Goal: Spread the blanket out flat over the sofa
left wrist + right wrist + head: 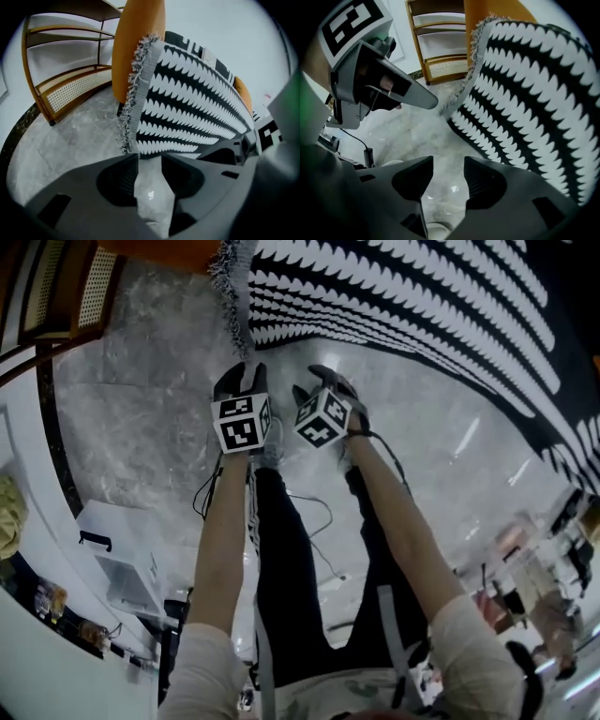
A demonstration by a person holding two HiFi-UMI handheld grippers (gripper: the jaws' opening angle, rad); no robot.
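The left gripper (241, 381) is held with its jaws apart, and nothing is gripped; in the left gripper view only the grey marble floor (151, 187) is seen through the gap. The right gripper (330, 381) is likewise released, its jaws set wider apart, with bare floor between them and no cloth. In the head view the two grippers are held side by side, close together and pointed steeply down, above the floor just in front of the blanket (422, 315).

The blanket, black with rows of white toothed stripes, is draped over the orange sofa (138, 42) and hangs down its front. Its lower edge is seen just beyond the tips of the left gripper's jaws, apart from them. A grey and white fringe (133, 89) runs down the blanket's left edge, and the orange of the sofa is left uncovered beside it. The far end of the blanket is cut off by the edges of the pictures, so it cannot be told whether the whole sofa is covered.

A curved wooden shelf (70, 86) with a woven cane panel stands to the left of the sofa. A white box (122, 554) with a dark handle is set on the floor at the person's left, and a thin black cable (319, 521) is trailed across the floor beside the dark trousers (286, 577)
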